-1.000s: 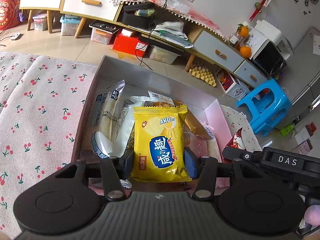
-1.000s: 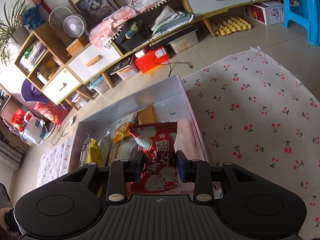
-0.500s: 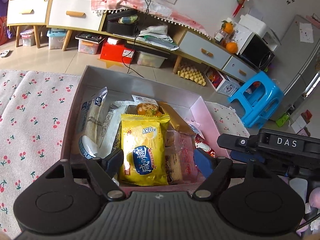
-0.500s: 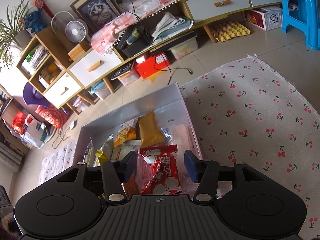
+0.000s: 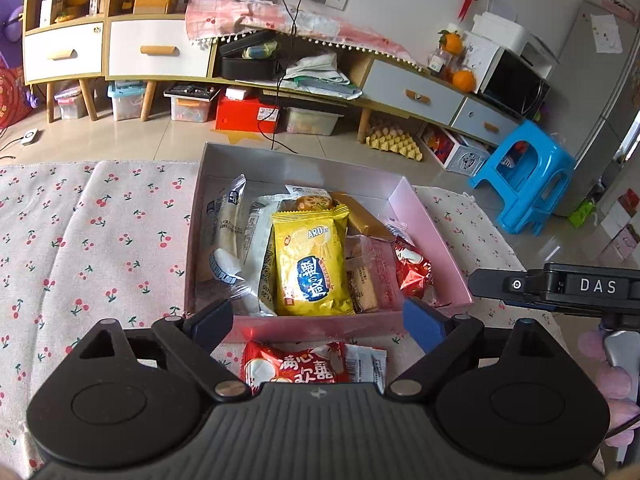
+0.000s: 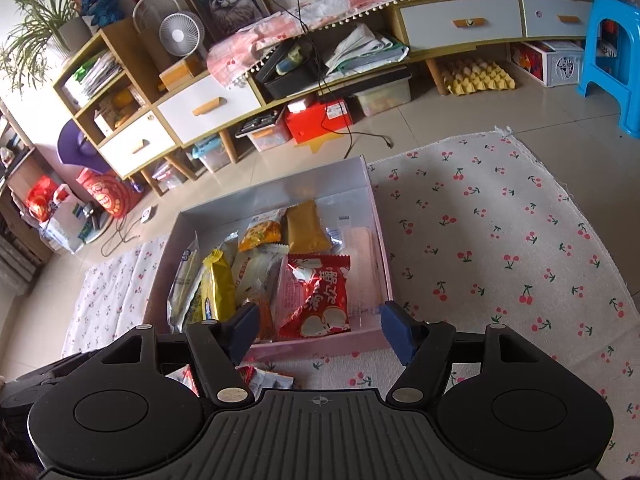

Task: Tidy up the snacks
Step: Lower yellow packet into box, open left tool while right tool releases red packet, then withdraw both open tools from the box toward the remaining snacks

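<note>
Landmark: pink box (image 5: 436, 248) on the cherry-print cloth (image 5: 100, 240).
Yellow packet (image 5: 310, 260): lies flat in the box's middle, on top of the other snacks, so it looks delivered.
Red packet (image 6: 320, 296): inside the box, against its near wall.
Left gripper (image 5: 318, 320): jaws opening, nothing between them, just short of the box's near wall.
Right gripper (image 6: 318, 328): jaws opening, empty, at the same wall.
Loose red packet (image 5: 294, 366): outside the box, just in front of it; likely still to be packed.

Both tongs tilt downward side by side, left tongs (image 5: 318, 322) and right tongs (image 6: 316, 330) opening, nothing between their jaws.
</note>
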